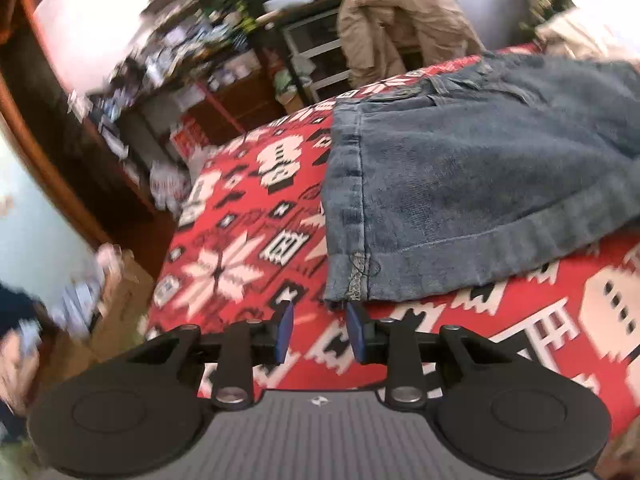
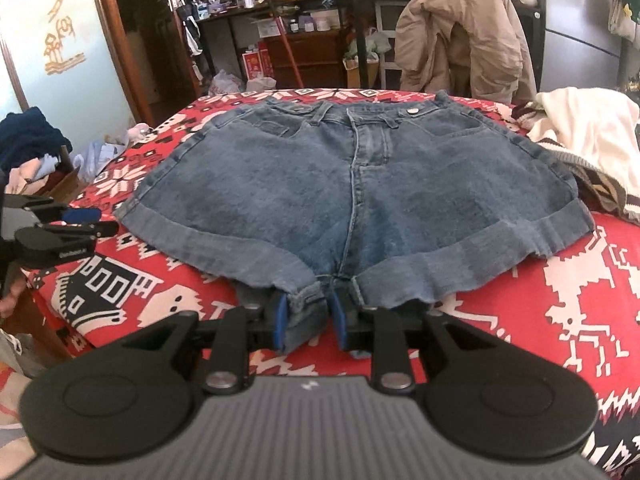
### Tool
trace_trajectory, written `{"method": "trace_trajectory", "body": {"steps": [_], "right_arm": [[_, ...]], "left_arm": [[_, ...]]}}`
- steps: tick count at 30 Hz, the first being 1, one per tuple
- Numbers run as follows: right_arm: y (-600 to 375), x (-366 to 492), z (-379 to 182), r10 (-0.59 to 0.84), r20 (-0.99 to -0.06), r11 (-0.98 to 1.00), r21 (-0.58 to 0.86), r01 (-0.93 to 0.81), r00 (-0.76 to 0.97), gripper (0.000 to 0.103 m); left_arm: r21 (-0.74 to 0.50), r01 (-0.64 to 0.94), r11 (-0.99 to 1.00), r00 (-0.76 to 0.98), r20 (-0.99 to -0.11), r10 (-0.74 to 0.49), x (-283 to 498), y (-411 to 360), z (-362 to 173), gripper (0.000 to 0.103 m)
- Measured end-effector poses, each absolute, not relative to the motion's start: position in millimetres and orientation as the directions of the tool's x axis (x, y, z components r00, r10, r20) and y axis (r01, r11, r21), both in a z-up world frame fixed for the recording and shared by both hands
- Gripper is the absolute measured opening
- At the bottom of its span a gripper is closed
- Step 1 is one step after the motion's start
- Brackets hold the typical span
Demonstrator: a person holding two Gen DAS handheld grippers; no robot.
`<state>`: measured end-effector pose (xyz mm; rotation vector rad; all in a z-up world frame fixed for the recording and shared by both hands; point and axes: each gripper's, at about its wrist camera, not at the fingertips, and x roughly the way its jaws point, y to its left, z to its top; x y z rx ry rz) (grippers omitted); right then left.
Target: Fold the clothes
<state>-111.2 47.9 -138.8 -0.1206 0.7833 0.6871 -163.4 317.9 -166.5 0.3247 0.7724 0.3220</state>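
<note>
The right gripper (image 2: 308, 326) sits nearest, at the shorts' (image 2: 352, 196) near edge, where the two leg cuffs meet at the crotch. A bunch of cuff denim lies between its blue pads (image 2: 281, 326), which stand a little apart; the cloth fills the gap on the left pad's side, but whether both pads truly press it I cannot tell. The shorts lie flat and face up on the red patterned blanket (image 2: 580, 300), waistband at the far side, with a white garment (image 2: 588, 136) just beside their right hip. The left gripper (image 1: 320, 330) hangs just short of the shorts' left cuff corner (image 1: 352, 284), its jaws narrowly parted and empty, with only blanket between them. In my judgement the step in hand is taking hold of the hem for the first fold. To do it well, the left jaws should slide onto that corner and catch both layers of the cuff, not only the top one, and the right should grip firmly before any lifting. Both holds should then rise together, so that the denim folds on a straight line and the cuffs do not unroll.
</note>
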Motion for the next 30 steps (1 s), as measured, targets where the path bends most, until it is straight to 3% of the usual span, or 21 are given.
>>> {"method": "trace_trajectory", "body": {"steps": [6,14,15,17,19,20,24,27,30], "right_arm": [[49.7,-111.1,-136.9,0.528,-0.678,0.78,0.149,-0.608,0.511,0.026],[57.8,-112.4,-142.0,0.489,-0.706,0.788,0.106,-0.606,0.513,0.026],[59.1,-113.1,-143.7,0.483,-0.709,0.791,0.101,-0.604,0.514,0.026],[63.2,-114.1,-147.7,0.463,-0.72,0.794,0.078,-0.602,0.517,0.026],[67.8,-115.5,-151.3,0.445,-0.728,0.793,0.05,-0.607,0.521,0.025],[69.1,-116.1,-151.9,0.438,-0.732,0.791,0.04,-0.61,0.521,0.017],[67.9,-118.1,-145.4,0.429,-0.746,0.784,0.027,-0.621,0.509,0.007],[60.6,-120.3,-131.7,0.443,-0.742,0.784,0.049,-0.619,0.503,0.005],[58.9,-125.0,-122.7,0.452,-0.737,0.77,0.038,-0.636,0.503,0.005]], "left_arm": [[0.389,-0.155,0.908,0.7,-0.606,0.379,-156.9,321.5,-164.8,0.03],[0.152,-0.273,0.95,0.702,-0.644,0.305,-142.2,339.8,-159.5,0.029],[0.143,-0.278,0.95,0.699,-0.648,0.302,-139.2,339.8,-161.0,0.026],[0.12,-0.286,0.951,0.694,-0.658,0.292,-134.8,339.6,-161.1,0.004],[0.106,-0.291,0.951,0.693,-0.662,0.286,-134.1,339.5,-156.5,0.004],[0.106,-0.292,0.95,0.694,-0.66,0.287,-135.0,339.6,-153.0,0.004],[0.101,-0.306,0.947,0.706,-0.644,0.296,-148.9,349.1,-125.3,0.004],[0.065,-0.299,0.952,0.725,-0.633,0.27,-156.0,357.1,-104.1,0.004],[0.112,-0.283,0.952,0.718,-0.634,0.288,-154.3,354.5,-102.0,0.004]]}}
